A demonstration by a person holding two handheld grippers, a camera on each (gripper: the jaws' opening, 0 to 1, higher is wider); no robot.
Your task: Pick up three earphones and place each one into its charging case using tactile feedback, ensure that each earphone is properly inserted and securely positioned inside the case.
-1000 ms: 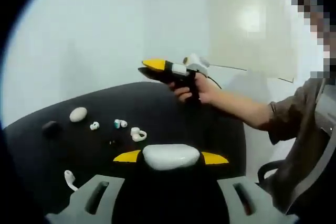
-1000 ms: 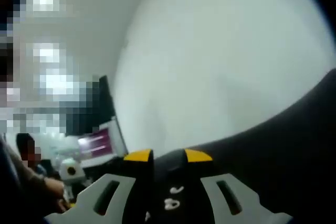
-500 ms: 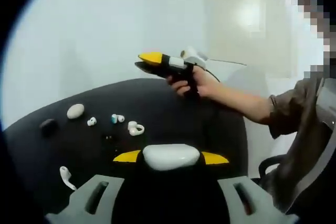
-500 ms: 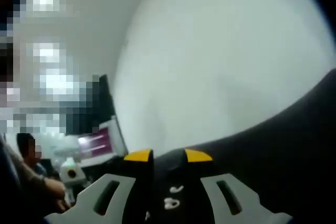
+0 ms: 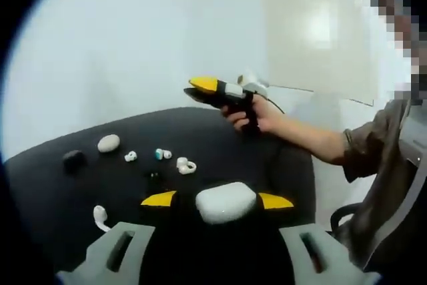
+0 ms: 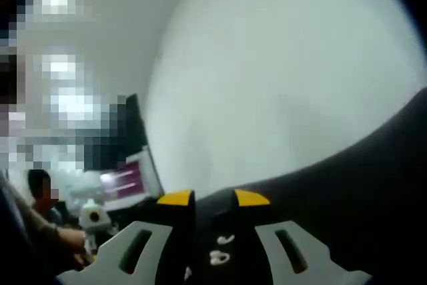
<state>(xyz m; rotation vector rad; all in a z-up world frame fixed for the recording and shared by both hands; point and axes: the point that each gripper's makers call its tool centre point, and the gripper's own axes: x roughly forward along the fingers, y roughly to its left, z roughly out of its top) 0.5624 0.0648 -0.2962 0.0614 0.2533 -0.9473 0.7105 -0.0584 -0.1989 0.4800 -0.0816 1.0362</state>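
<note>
Our left gripper (image 5: 217,199) clamps a white charging case (image 5: 225,201) above the black table (image 5: 220,145) where loose earphones (image 5: 185,165) lie, while our right gripper (image 6: 213,198), raised, stands slightly parted, holding nothing.

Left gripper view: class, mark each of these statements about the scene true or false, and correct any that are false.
1. The left hand-held gripper is shut on a white case. True.
2. The table is white. False: it is black.
3. A black case lies beside a white oval case. True.
4. The right hand-held gripper rests on the table. False: a hand holds it in the air above the far edge.
5. A white earphone lies alone near the table's near edge. True.
</note>
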